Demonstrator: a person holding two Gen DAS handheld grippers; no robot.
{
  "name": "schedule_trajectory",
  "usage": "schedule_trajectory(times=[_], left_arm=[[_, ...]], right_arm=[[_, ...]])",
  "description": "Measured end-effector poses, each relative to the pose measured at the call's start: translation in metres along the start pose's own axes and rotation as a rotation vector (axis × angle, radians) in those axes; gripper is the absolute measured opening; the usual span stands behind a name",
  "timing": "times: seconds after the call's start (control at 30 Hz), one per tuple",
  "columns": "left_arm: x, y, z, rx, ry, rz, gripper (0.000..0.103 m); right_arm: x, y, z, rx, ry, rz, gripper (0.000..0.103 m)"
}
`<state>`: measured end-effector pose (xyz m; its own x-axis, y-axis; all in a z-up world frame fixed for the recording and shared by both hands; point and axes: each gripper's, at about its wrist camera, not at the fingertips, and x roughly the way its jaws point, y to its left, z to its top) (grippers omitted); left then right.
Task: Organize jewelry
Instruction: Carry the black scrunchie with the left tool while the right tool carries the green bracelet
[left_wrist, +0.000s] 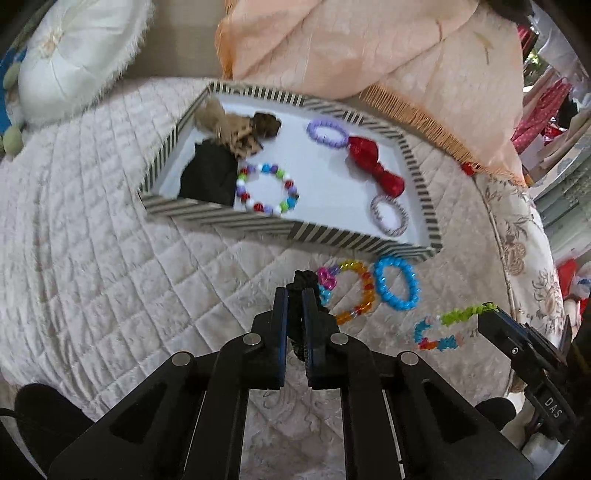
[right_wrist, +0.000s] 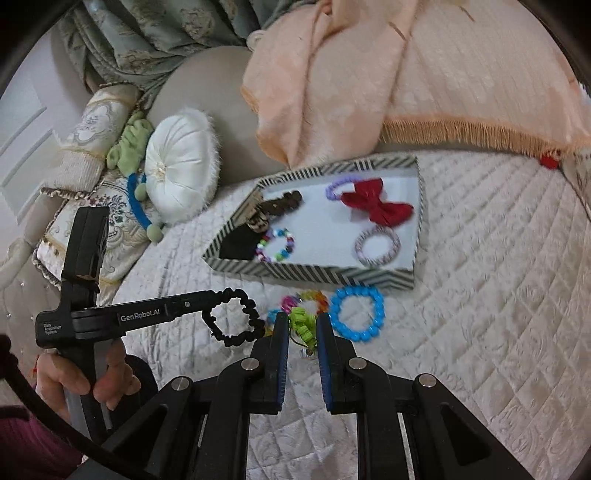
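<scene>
The black scrunchie (right_wrist: 233, 316) hangs clear of the quilt (right_wrist: 480, 295), pinched in the left gripper (left_wrist: 295, 295) — jaws clamped tight on it. The right gripper (right_wrist: 303, 325) grips a green-ended beaded bracelet (left_wrist: 448, 326) in nearly closed jaws — just short of the striped tray (right_wrist: 369, 275).

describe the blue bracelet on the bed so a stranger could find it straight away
Find the striped rectangular tray on the quilted cream bedspread. Just outside its near wall lies the bright blue chunky bead bracelet, one solid colour, unlike the multicoloured translucent bead bracelet beside it.
</scene>
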<state>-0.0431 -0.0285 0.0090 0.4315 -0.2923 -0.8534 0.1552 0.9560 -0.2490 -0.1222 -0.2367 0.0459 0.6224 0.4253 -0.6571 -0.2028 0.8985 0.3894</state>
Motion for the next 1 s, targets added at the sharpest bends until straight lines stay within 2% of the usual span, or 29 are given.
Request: schedule_trajectory(times=[0.47, 1.0], left_arm=[[-0.040, -0.005, 0.016, 0.042, -0.084, 0.027, 0.006], [-0.049, -0.010, 0.043, 0.066, -0.130, 0.069, 0.006]], right_arm=[[-0.020, 0.018, 0.022, -0.063, -0.038, -0.012, 0.014], [-0.018, 0.029, 0.051, -0.111, -0.043, -0.015, 0.014]])
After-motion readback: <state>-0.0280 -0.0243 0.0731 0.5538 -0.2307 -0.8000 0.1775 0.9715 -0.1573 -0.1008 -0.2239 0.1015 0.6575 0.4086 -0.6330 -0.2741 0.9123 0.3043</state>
